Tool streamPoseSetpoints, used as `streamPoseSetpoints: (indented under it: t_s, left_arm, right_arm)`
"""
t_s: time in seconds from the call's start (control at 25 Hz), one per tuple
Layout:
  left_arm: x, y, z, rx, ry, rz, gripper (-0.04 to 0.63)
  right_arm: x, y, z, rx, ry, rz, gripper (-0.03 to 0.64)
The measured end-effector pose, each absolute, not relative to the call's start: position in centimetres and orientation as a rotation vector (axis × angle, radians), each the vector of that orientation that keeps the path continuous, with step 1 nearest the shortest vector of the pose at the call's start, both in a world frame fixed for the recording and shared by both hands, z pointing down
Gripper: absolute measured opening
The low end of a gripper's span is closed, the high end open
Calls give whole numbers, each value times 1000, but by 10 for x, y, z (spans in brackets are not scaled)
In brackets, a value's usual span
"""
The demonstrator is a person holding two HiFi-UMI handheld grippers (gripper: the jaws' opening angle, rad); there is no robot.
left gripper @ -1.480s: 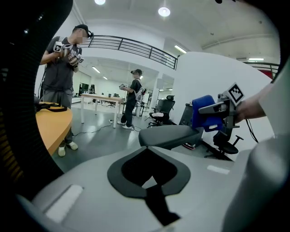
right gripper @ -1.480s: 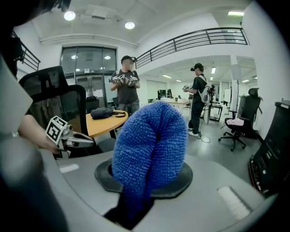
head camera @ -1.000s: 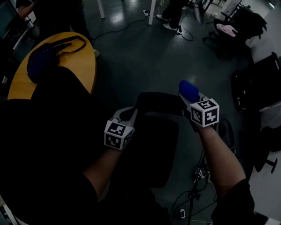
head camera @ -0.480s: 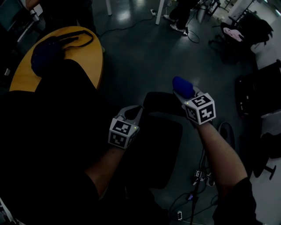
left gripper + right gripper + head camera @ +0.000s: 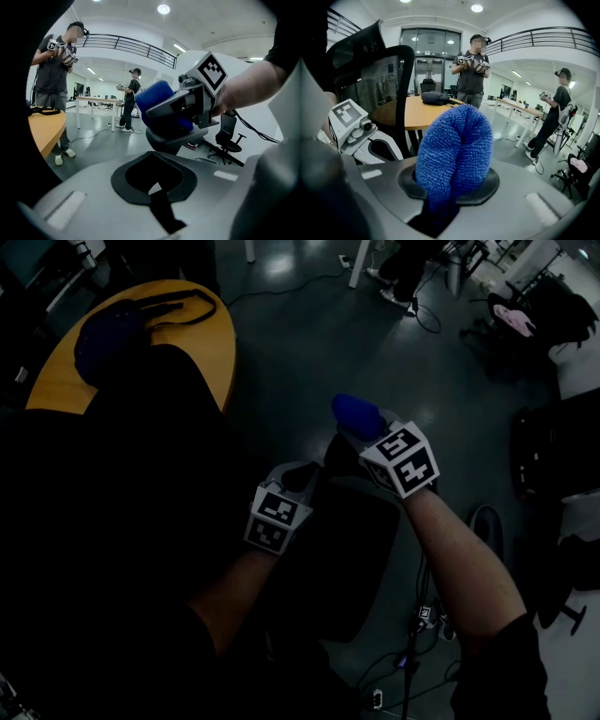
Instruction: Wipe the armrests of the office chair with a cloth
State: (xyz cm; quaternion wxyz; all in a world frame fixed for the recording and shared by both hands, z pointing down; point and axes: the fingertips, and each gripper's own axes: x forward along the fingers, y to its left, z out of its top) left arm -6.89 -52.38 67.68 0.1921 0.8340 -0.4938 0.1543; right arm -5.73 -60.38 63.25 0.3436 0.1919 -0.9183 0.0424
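Armrest (image 5: 335, 454) mostly hidden under right tongs (image 5: 357, 428) & cloth (image 5: 354, 412), head view v. dark

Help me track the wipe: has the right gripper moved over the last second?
Yes. The right gripper, holding the cloth, has moved left, ending nearer the table.

Cloth (image 5: 354, 412) in the right hand-held gripper (image 5: 363, 434) above the armrest (image 5: 176, 140) — left hand-held gripper (image 5: 298, 476) just left, table (image 5: 192, 352) farther left

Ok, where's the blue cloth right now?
Head view, right of centre: the blue cloth is clamped in the right hand-held gripper, over the chair armrest.
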Motion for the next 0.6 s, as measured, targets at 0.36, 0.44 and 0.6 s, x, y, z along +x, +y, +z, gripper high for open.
streamPoseSetpoints:
  t_s: [0.36,0.44,0.6]
  left_arm:
    - [-71,-518,680,2336,-1381,444,20]
    - [-70,-518,679,2339,-1380,443,20]
    - [-67,-521,675,2351,-1370,446,20]
  right_arm:
    - [-80,-598,629,473,-2435,121,106]
    - [-84,-593,624,467,-2473,161,106]
    - [-75,-578,600,450,-2534,177,106]
